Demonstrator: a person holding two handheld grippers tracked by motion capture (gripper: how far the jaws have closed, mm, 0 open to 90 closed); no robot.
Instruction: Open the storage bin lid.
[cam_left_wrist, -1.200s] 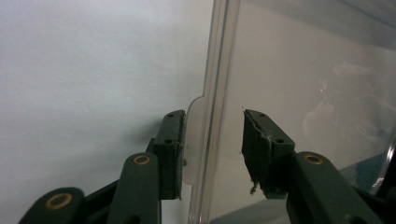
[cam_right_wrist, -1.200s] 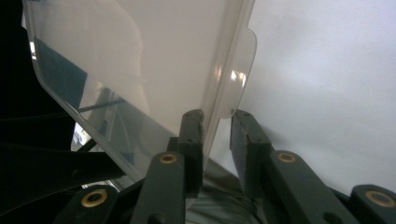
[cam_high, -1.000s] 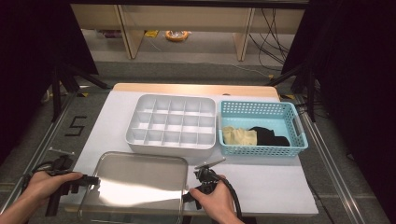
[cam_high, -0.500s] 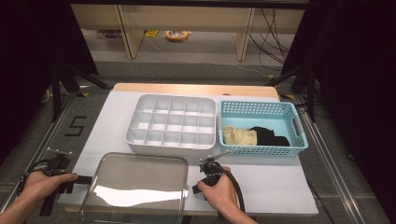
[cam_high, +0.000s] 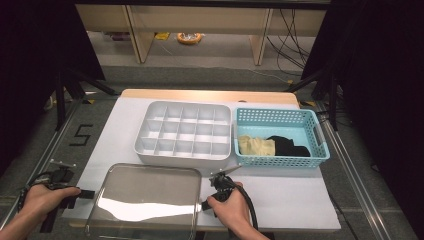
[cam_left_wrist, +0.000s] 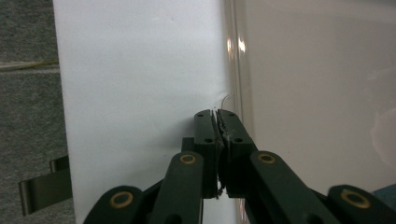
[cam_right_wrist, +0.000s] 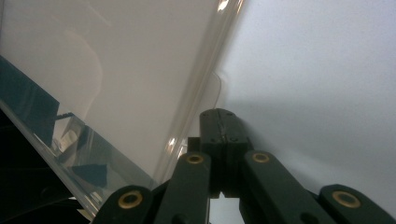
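A clear plastic lid (cam_high: 145, 200) lies at the near edge of the white counter (cam_high: 280, 195), just in front of the white compartment tray (cam_high: 184, 131). The left gripper (cam_high: 86, 193) has just been closing its fingers — they now pinch a small tab on the lid's left rim, as the left gripper view (cam_left_wrist: 216, 122) shows. The right gripper (cam_high: 205, 204) has its fingers pressed together on the matching tab at the lid's right rim, seen in the right gripper view (cam_right_wrist: 223, 122). To the tray's right stands a blue basket (cam_high: 320, 132) holding a yellow cloth (cam_high: 256, 146) and a black cloth (cam_high: 287, 146).
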